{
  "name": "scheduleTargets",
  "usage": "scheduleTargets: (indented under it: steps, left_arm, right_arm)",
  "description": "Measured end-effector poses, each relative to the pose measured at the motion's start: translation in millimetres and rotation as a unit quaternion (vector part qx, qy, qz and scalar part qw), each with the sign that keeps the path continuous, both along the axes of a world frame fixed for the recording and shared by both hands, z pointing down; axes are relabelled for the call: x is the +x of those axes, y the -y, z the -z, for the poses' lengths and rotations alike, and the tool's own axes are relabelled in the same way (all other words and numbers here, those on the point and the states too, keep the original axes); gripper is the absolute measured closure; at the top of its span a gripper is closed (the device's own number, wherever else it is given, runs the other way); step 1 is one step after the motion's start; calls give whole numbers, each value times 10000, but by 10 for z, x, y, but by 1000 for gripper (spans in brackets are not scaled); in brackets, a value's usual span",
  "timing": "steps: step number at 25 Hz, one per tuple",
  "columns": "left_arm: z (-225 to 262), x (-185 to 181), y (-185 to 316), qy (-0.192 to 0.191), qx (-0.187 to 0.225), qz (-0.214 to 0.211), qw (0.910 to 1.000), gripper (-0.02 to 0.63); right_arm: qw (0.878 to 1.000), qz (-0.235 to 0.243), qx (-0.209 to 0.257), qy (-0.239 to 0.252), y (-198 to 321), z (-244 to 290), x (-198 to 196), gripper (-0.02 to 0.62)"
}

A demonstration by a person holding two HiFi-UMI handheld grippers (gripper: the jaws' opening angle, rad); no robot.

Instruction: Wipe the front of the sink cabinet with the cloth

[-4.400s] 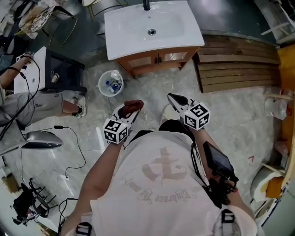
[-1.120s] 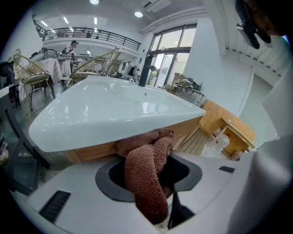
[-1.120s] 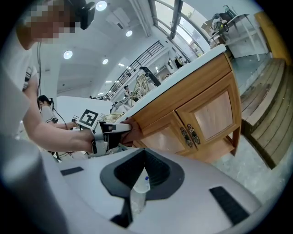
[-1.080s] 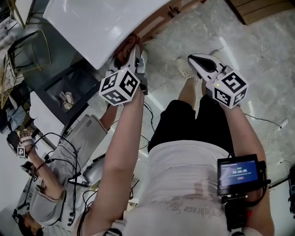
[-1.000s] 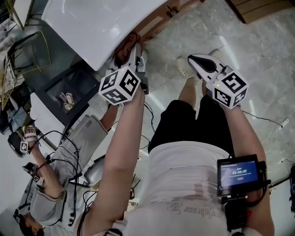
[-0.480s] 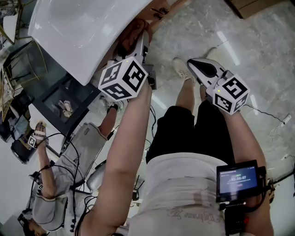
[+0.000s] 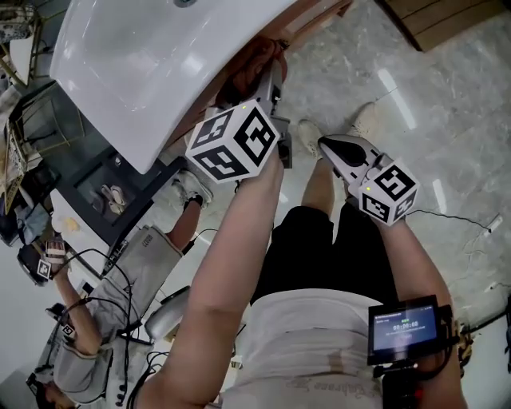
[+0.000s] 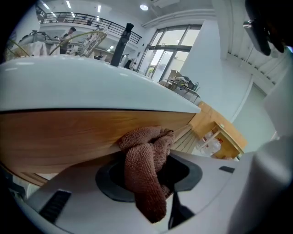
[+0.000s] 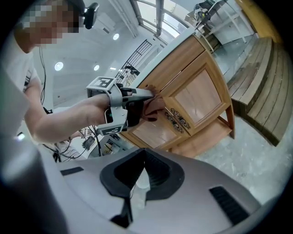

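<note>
The brown cloth (image 7: 251, 65) is pinched in my left gripper (image 7: 270, 80) and pressed against the wooden front of the sink cabinet (image 7: 313, 11), just under the white sink top (image 7: 152, 56). In the left gripper view the cloth (image 8: 145, 164) bunches against the cabinet's top rail (image 8: 59, 137), with my left gripper (image 8: 158, 183) shut on it. The right gripper view shows the cloth (image 9: 152, 109) next to the door handles (image 9: 178, 119). My right gripper (image 7: 329, 145) hangs shut and empty, away from the cabinet, above my knees; its jaws (image 9: 137, 187) meet in its own view.
A seated person (image 7: 88, 319) and floor cables lie to the left, beside a dark low stand (image 7: 120, 180). Wooden slats (image 7: 447, 16) lie on the marble floor right of the cabinet. A small screen (image 7: 403, 329) hangs at my waist.
My left gripper has slid the cloth along the cabinet front toward the door handles. The right gripper has drifted slightly lower and stays shut.
</note>
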State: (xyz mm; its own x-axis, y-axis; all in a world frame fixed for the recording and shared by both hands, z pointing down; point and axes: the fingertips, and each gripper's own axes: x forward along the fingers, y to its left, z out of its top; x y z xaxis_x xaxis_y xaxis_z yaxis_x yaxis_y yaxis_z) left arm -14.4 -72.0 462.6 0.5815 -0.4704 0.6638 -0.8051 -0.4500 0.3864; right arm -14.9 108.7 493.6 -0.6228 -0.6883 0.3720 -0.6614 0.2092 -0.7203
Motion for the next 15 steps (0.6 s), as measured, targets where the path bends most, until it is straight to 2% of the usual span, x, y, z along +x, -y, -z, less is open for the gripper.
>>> scheduleTargets:
  steps: [6,10,15]
  left_arm:
    - [-200,149,17,-42,-136,-12,9999,430]
    - [-341,7,17,74,-205,178,9996,430]
    - [-455,-234,-2,413,11,37,9991,430]
  right_arm:
    - [9998,-85,-13,-164,47,-39,192,583]
    - [9997,-78,-61,-215,46,-72,220,583]
    - [9997,57,-88,-202,40,-83,115,583]
